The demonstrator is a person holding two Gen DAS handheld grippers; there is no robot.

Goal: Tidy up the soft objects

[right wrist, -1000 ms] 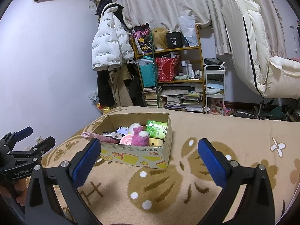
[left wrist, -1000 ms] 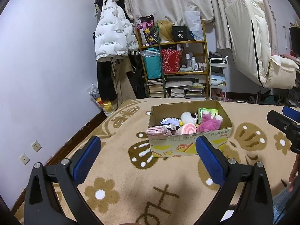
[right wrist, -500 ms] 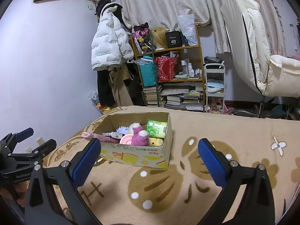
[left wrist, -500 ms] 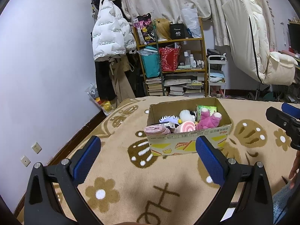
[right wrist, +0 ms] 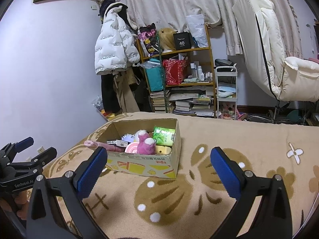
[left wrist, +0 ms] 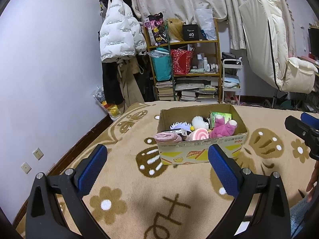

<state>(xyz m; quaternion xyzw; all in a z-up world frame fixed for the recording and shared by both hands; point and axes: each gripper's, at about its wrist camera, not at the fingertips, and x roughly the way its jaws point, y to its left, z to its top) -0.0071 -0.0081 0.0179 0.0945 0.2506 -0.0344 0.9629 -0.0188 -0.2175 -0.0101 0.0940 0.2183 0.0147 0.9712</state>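
Holding both grippers above the patterned blanket point(left wrist: 123, 179), fingers spread wide, nothing between them: left gripper point(left wrist: 157, 168), right gripper point(right wrist: 158, 172). Cardboard box point(left wrist: 201, 149) sits ahead on the blanket. Inside I see a pink plush point(left wrist: 223, 128), a pink rolled cloth point(left wrist: 168, 137) at its corner, and a green packet point(right wrist: 164, 136).
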